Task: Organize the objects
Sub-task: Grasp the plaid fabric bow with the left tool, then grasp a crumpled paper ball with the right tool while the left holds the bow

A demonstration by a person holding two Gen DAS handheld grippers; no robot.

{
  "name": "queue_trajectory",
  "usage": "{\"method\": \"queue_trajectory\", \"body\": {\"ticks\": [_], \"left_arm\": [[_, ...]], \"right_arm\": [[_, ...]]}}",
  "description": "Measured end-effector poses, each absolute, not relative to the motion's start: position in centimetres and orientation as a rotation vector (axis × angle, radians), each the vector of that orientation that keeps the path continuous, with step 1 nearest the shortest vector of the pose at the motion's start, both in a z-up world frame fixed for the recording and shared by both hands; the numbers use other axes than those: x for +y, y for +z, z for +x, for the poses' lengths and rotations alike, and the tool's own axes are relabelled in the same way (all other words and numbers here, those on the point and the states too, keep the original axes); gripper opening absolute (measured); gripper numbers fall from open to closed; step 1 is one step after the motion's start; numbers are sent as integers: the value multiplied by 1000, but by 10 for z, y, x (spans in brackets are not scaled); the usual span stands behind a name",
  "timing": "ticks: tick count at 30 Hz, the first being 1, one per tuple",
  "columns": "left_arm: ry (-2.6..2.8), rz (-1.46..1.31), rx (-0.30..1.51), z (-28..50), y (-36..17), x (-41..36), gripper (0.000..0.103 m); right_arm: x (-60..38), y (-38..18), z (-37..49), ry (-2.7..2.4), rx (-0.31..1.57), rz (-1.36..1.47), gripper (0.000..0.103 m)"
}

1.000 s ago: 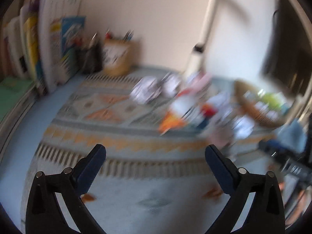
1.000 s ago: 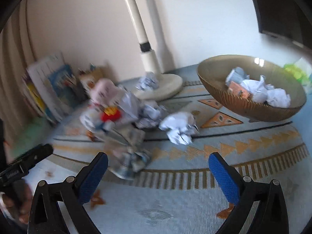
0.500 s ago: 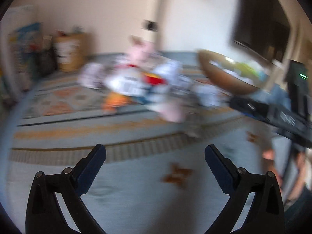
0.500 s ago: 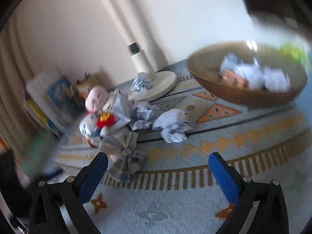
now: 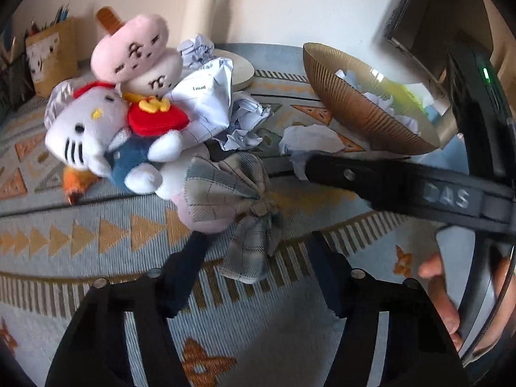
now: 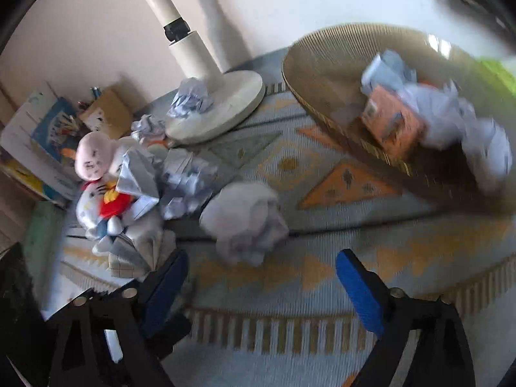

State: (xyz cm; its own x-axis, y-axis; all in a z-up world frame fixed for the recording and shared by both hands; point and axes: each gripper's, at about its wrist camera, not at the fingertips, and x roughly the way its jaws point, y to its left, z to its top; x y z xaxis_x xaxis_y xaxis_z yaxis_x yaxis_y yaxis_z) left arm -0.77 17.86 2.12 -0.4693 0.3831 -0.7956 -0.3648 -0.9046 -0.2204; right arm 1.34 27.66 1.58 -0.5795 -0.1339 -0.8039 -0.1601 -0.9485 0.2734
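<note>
A heap of plush toys lies on the patterned rug: a white cat plush [image 5: 87, 129] with a red bow, a pink plush [image 5: 135, 51] on top, and a plaid bow [image 5: 225, 183] in front. My left gripper [image 5: 258, 254] is closing. The bow's hanging tail [image 5: 251, 251] sits between its fingers, and the pads do not press on it. In the right wrist view, a crumpled paper ball [image 6: 245, 219] lies just beyond my right gripper [image 6: 262, 277], whose jaws are closing with nothing between them. Its black body [image 5: 387, 187] crosses the left wrist view.
A ribbed brown bowl [image 6: 322, 51] at the right holds crumpled papers and an orange box. A white stand's round base [image 6: 219, 109] is behind the heap, with more paper balls around it. Books and a pencil box [image 5: 51, 54] line the left wall. A hand [image 5: 441, 293] shows at right.
The left gripper swung right and came close to the plush heap, and its jaws narrowed around the bow's tail. The right gripper neared the paper ball, and its jaws drew in a little.
</note>
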Motion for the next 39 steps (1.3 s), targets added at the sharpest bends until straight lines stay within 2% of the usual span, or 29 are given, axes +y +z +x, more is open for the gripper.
{"method": "queue_trajectory", "body": {"ticks": [1, 2, 3, 5, 6, 7, 16, 20, 21, 22, 23, 25, 30, 32, 33, 34, 35, 36, 37, 39], "left_arm": [[2383, -1291, -10, -8, 20, 180, 39], [2406, -1285, 11, -9, 19, 179, 33], [2416, -1277, 14, -8, 19, 177, 22], [2398, -1265, -27, -8, 19, 168, 12], [2383, -1253, -46, -6, 19, 164, 11], [2380, -1241, -50, -3, 20, 160, 10], [2378, -1143, 30, 63, 51, 109, 10], [2381, -1197, 36, 77, 43, 78, 11], [2403, -1217, 40, 75, 39, 74, 14], [2412, -1242, 39, 71, 36, 74, 29], [2415, -1282, 18, 69, 33, 69, 35], [2401, -1310, -11, 68, 29, 69, 54], [2423, -1265, 38, 70, 32, 91, 81], [2450, -1272, 75, 65, 30, 106, 81], [2469, -1295, 103, 60, 26, 112, 78], [2477, -1309, 125, 58, 23, 116, 57], [2489, -1326, 162, 55, 20, 121, 53], [2521, -1297, 208, 55, 21, 125, 42], [2512, -1288, 199, 56, 22, 125, 24], [2518, -1271, 175, 58, 24, 124, 22]], "right_arm": [[276, 15, 9, 2734, 505, -1425, 92], [276, 14, 6, 2732, 510, -1416, 92], [275, 12, 1, 2737, 508, -1394, 90], [272, 10, -5, 2762, 478, -1369, 69], [270, 8, -9, 2772, 449, -1388, 48], [269, 7, -9, 2775, 432, -1398, 43], [260, 34, 81, 2877, 380, -1275, 43], [257, 24, 106, 2847, 261, -1244, 43], [257, 18, 109, 2842, 264, -1256, 43], [257, 15, 109, 2835, 267, -1264, 43], [257, 16, 112, 2836, 257, -1258, 43], [253, 18, 113, 2878, 246, -1233, 46], [241, 15, 114, 2877, 155, -1251, 47], [238, 15, 114, 2882, 128, -1254, 47], [236, 15, 115, 2887, 117, -1254, 47], [235, 15, 116, 2896, 109, -1254, 47], [234, 15, 116, 2903, 108, -1255, 47], [234, 15, 117, 2915, 112, -1259, 47], [235, 15, 117, 2923, 119, -1263, 47], [235, 15, 116, 2931, 135, -1274, 49]]}}
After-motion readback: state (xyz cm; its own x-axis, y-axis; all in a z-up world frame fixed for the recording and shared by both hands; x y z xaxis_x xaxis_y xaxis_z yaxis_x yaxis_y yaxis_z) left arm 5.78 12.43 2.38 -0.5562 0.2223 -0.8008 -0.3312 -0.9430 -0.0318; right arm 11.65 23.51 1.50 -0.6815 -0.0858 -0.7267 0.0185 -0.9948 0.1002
